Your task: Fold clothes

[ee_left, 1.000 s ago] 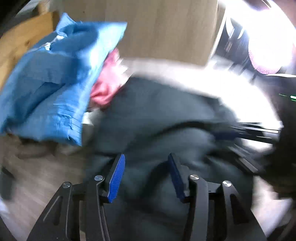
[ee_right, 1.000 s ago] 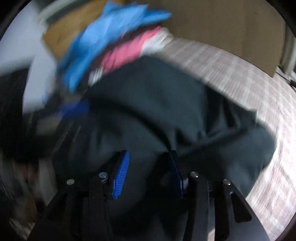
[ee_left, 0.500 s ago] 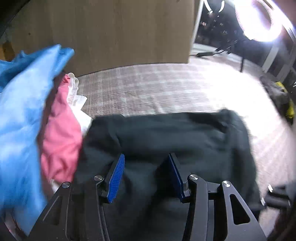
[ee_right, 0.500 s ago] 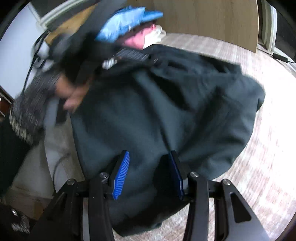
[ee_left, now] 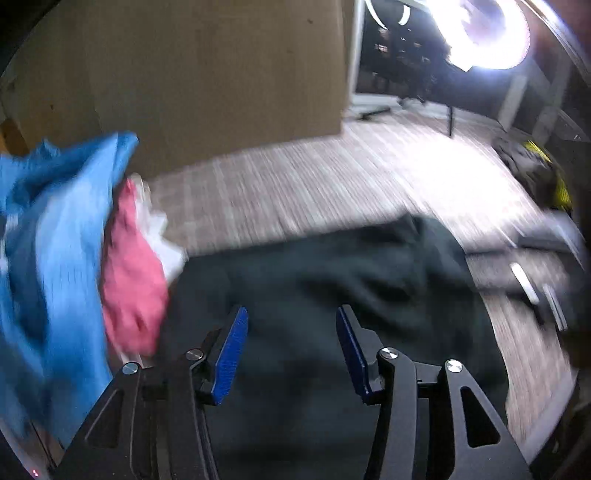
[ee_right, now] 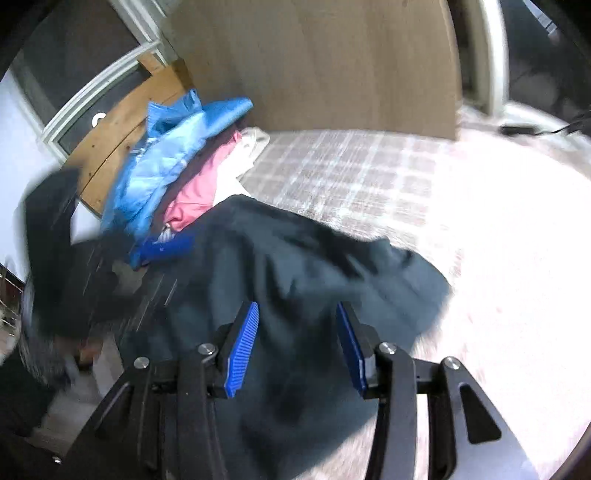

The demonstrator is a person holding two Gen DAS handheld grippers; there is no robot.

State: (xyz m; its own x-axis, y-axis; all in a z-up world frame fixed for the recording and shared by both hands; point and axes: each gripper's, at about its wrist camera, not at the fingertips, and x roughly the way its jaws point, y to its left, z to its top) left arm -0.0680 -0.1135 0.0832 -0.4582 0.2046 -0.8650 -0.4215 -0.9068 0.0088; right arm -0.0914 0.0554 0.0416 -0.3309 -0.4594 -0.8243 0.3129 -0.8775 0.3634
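A dark green-grey garment (ee_left: 332, 280) lies rumpled on the checked bedcover (ee_left: 295, 184), its far edge bunched. My left gripper (ee_left: 291, 332) hovers open above its near part, with nothing between the blue pads. In the right wrist view the same garment (ee_right: 295, 266) spreads under my right gripper (ee_right: 295, 332), which is also open and empty. The left gripper's blue pad (ee_right: 166, 247) shows blurred at the garment's left edge, held by a dark-sleeved arm (ee_right: 51, 258).
A pile of clothes sits to the left: a blue garment (ee_right: 173, 147) on top, then a pink one (ee_right: 199, 192) and a white one (ee_right: 247, 147). A wooden panel (ee_right: 314, 62) stands behind the bed. A bright ring light (ee_left: 487, 33) glares at the back right.
The dark garment has dropped from a bunched heap to lying flatter on the bedcover. Both views have pulled back from it. Both grippers stay open.
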